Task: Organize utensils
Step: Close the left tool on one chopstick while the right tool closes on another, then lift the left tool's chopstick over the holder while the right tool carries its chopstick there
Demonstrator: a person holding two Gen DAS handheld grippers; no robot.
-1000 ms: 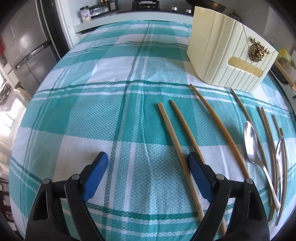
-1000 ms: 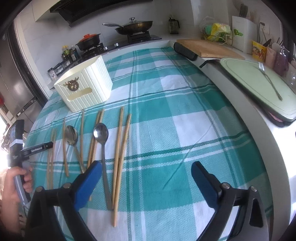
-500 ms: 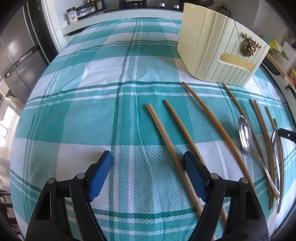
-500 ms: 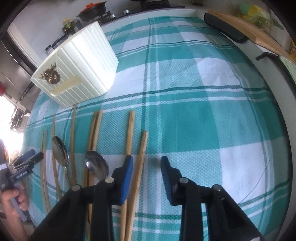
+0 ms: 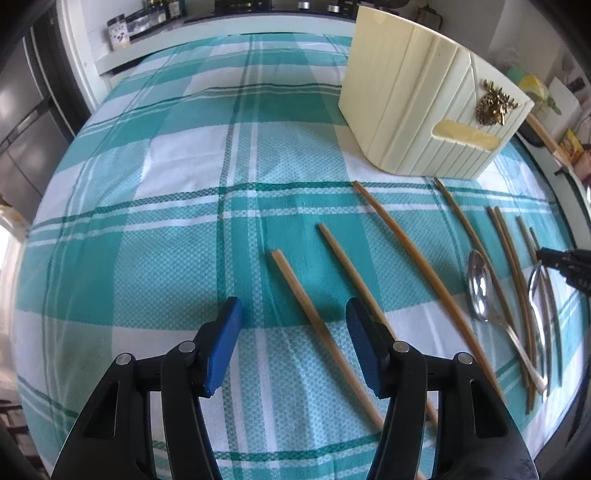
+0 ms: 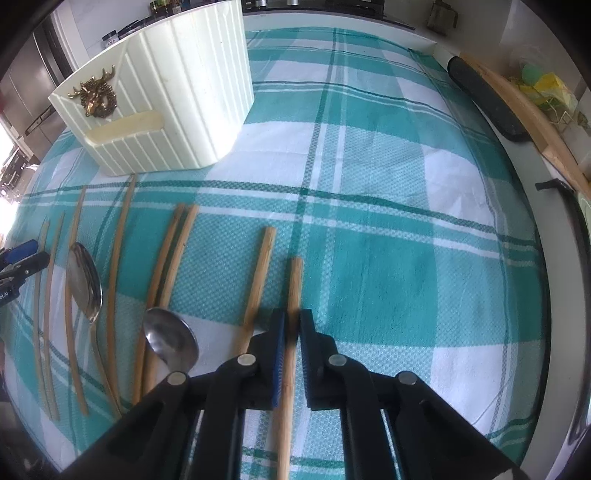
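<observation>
Pick-up step: right gripper point(image 6: 291, 328) just closed, pinching the rightmost chopstick point(image 6: 294, 284) lying on the worktop point(image 6: 388, 258); left gripper point(image 5: 295, 325) narrowing, astride another chopstick point(image 5: 299, 295), not gripping; next, lift toward the cream holder point(image 6: 177, 92).

Looks like I'm working in somebody's home kitchen. There's a stove with knobs point(image 5: 314, 5) along the back counter, spice jars point(image 5: 120, 31) lined up beside it, and a big steel fridge point(image 5: 22, 110) off to my left. On the right counter I see a wooden cutting board point(image 6: 532, 122). The table has a teal plaid tablecloth point(image 6: 388, 184).
</observation>
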